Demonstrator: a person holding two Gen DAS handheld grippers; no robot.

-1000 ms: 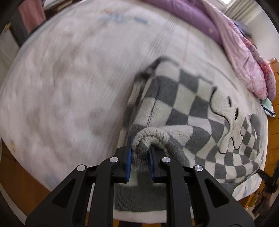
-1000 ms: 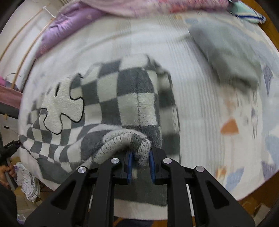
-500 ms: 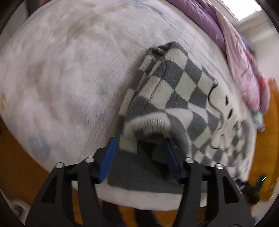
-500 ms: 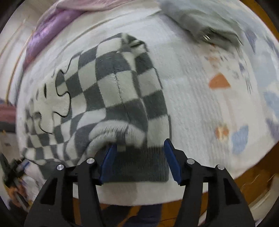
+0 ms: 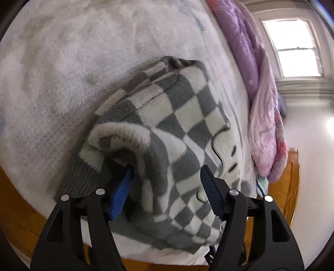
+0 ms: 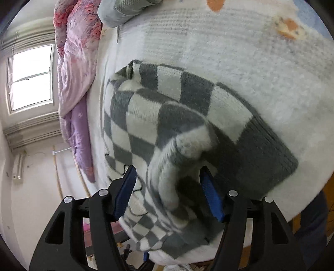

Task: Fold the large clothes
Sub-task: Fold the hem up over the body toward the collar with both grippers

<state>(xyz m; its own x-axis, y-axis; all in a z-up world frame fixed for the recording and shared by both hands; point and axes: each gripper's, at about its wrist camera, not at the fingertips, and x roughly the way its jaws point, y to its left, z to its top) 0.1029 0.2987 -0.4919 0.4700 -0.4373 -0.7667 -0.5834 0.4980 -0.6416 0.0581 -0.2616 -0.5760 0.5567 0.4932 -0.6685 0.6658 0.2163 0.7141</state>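
Since the checkered fleece sweater (image 5: 179, 133) lies folded on the white fleece bedspread (image 5: 62, 62) at the bed's near edge, each tool looks straight down onto a released fold; its long axis runs between the two hands, ribbed grey hem (image 6: 261, 150) on the right side; the left gripper (image 5: 167, 179) is opening, a loose fleece hump between its jaws but unclamped; the right gripper (image 6: 167, 179) also stands open, straddling the rolled edge, pads apparently clear; a purple-pink quilt (image 5: 261, 104) is bunched beyond.

Sweater (image 5: 179, 129) lower hem hidden behind tool arms; folded gray garment (image 6: 123, 10) cut off at top edge
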